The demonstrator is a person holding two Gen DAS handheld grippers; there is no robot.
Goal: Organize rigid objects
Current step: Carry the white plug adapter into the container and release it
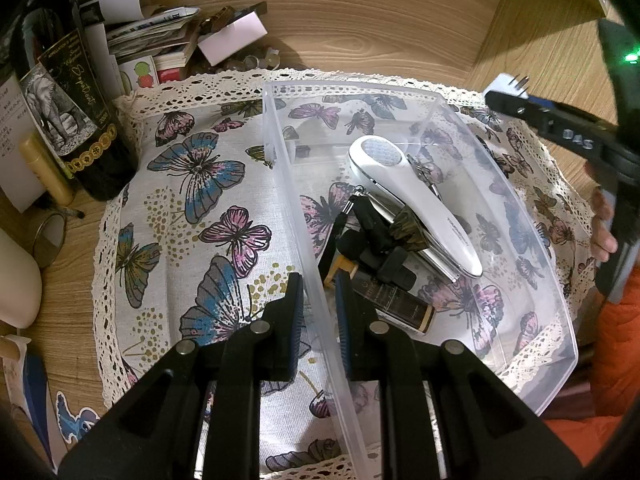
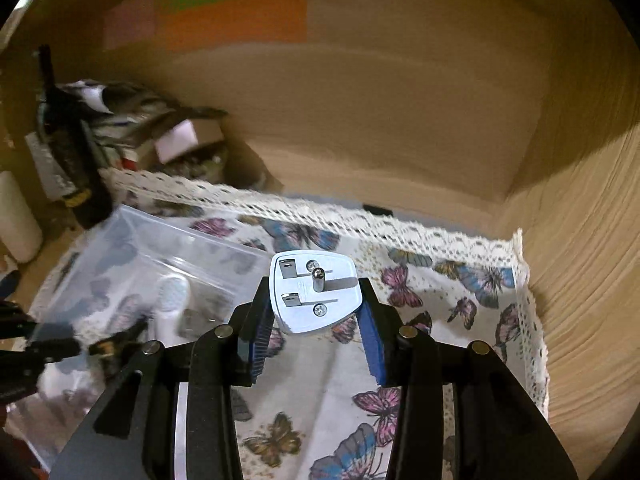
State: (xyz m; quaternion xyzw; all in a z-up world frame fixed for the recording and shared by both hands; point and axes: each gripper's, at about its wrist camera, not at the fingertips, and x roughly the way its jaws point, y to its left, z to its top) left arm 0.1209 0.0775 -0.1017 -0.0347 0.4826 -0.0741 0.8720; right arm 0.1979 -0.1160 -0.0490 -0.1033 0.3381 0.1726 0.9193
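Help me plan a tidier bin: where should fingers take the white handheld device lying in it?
Grip the device across its slim handle near the tail end, from straight above. It lies flat in the bin, whose walls block side approaches; the round head is broader, and a dark clip crowds the handle's middle.

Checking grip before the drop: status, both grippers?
Left gripper shut on clear plastic bin wall. Right gripper shut on white plug adapter, clear of the butterfly cloth. Nothing in the way.

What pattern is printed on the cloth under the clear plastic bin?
Butterflies in blue, pink and olive on pale cloth with a lace edge; clearest in the left wrist view.
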